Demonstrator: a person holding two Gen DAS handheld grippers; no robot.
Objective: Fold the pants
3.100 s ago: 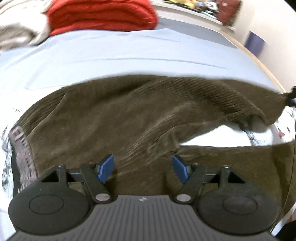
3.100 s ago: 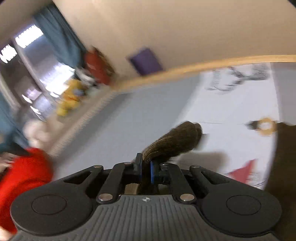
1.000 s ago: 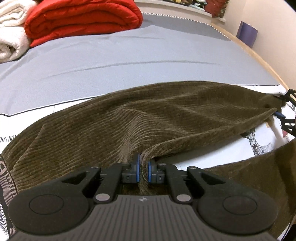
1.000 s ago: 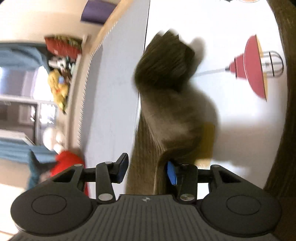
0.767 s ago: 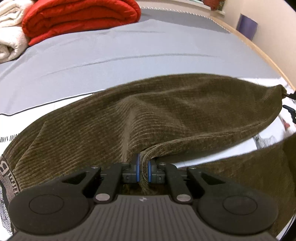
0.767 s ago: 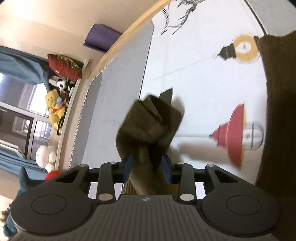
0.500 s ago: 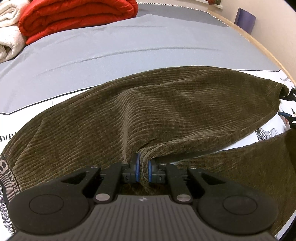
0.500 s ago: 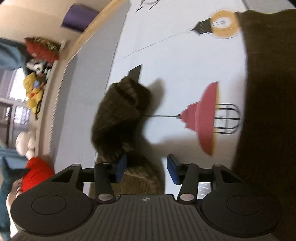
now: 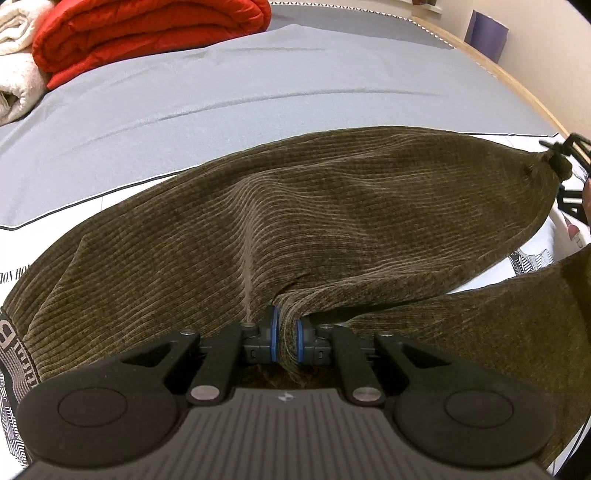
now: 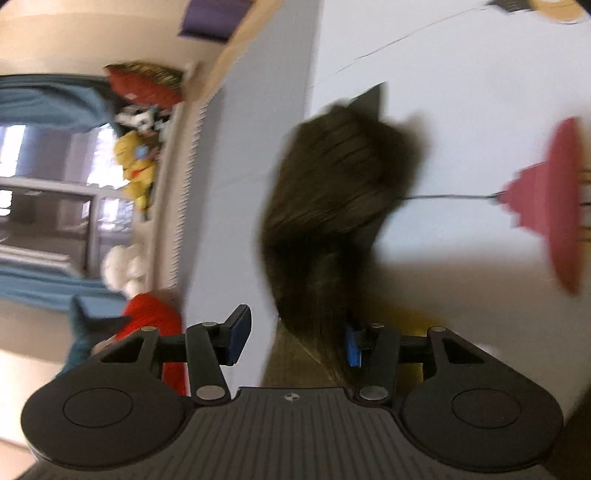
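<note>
Covering grey bedsheet (image 9: 295,81): brown pants (image 9: 351,221).

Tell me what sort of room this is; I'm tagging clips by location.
Likely a bedroom: a bed sheet under the pants, a folded red quilt, and plush toys by a window.

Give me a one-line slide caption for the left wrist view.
Left gripper pinches a fold of brown corduroy pants lying across the bed.
</note>
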